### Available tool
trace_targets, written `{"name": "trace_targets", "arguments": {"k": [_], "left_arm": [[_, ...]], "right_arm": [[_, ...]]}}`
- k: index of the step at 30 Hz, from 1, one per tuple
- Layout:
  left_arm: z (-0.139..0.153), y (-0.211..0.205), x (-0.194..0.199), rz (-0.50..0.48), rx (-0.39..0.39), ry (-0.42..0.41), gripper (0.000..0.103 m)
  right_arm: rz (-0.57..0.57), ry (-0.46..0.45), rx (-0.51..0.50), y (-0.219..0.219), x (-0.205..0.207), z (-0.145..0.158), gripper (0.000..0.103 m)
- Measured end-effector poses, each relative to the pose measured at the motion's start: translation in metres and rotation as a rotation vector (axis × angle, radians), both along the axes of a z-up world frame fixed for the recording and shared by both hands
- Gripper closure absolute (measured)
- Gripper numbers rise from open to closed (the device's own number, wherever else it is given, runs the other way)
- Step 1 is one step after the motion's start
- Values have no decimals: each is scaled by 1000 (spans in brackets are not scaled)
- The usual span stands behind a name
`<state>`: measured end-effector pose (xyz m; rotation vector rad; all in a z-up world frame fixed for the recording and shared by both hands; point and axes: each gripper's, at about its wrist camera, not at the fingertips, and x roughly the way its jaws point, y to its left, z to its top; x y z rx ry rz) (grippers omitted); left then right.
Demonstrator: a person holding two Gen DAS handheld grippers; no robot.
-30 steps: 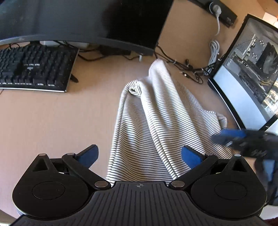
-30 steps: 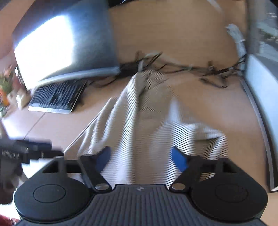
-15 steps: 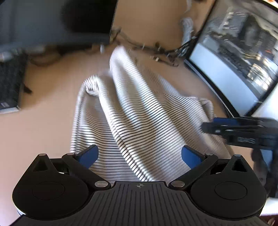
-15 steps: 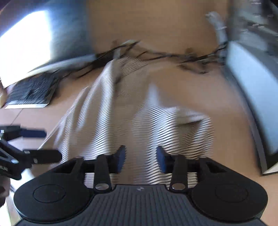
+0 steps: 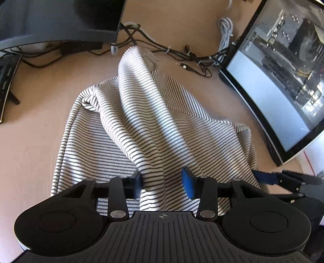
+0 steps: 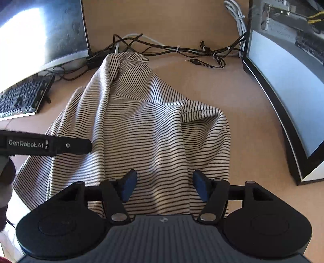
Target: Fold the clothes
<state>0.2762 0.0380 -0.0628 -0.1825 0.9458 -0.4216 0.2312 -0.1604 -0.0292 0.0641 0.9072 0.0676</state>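
A black-and-white striped garment (image 5: 145, 125) lies crumpled on the tan desk, also in the right wrist view (image 6: 145, 129). My left gripper (image 5: 162, 182) hangs low over its near edge, jaws partly open, with a raised fold of cloth between the blue pads. My right gripper (image 6: 164, 185) is over the near right part of the garment, jaws open, cloth below them. The right gripper shows at the right edge of the left view (image 5: 283, 180); the left gripper shows at the left of the right view (image 6: 46, 144).
A monitor (image 5: 56, 18) and keyboard (image 6: 22, 97) stand at the back left. A glass-sided computer case (image 5: 283, 76) stands at the right. Tangled cables (image 5: 182, 54) lie behind the garment on the desk (image 5: 36, 145).
My left gripper's jaws have narrowed around a fold of the garment. My right gripper's jaws narrowed, then opened wider again. Both views steadied after swinging.
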Motion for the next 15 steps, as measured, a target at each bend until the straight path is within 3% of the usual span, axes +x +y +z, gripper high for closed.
{"name": "trace_targets", "arguments": {"k": [5,9,15], "left_arm": [[22,26,11,92,-75,-61,86],[54,60,17,195,-85,-196,95],[99,129,17,390,-74,-356,94]], "right_arm": [[22,-49,13,1,-2,12,40],[69,-113,-28,9,1,26,39],[71,-101,-26,11,4,26,38]]}}
